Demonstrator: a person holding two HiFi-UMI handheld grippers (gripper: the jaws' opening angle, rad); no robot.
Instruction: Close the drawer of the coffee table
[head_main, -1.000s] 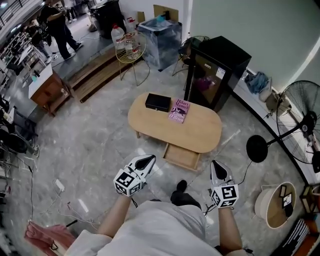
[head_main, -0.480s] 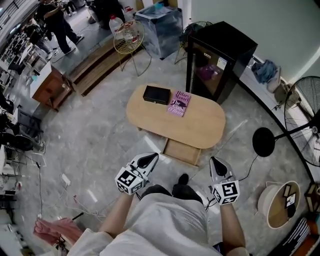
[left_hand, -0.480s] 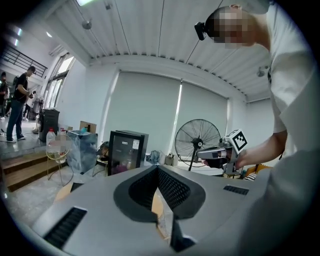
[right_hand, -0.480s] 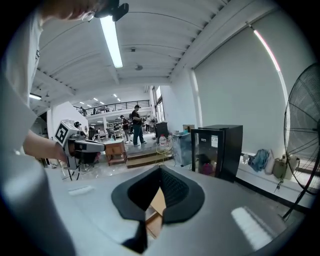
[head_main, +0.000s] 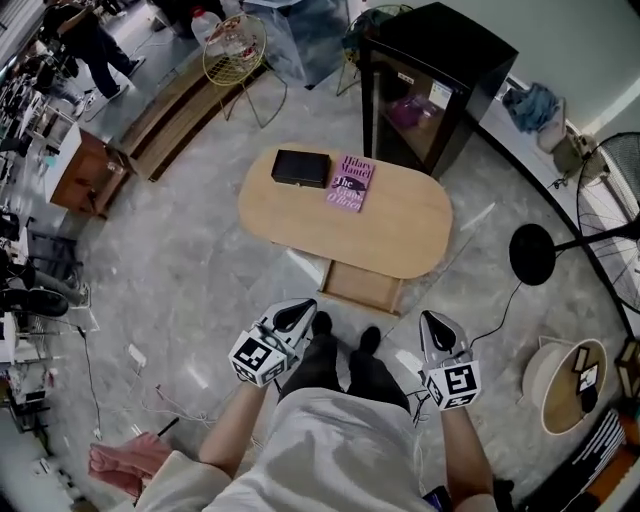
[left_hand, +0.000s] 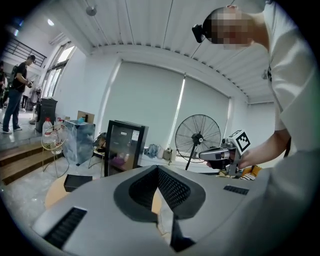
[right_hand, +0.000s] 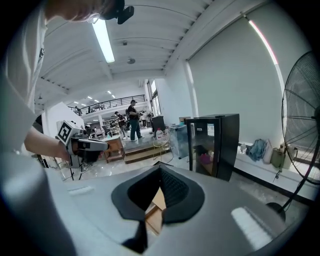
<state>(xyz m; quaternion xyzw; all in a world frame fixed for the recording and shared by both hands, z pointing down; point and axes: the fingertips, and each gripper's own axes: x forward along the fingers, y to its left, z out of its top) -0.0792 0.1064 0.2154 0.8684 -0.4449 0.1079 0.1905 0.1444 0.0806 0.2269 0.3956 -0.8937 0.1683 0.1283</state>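
Left claw and right claw closed, empty; drawer stands open beneath coffee table

Person: pale short-sleeved shirt, dark trousers, black shoes. Left tool and right tool: grey shells, black ribbed pads, each bearing a black-and-white square-marker cube.
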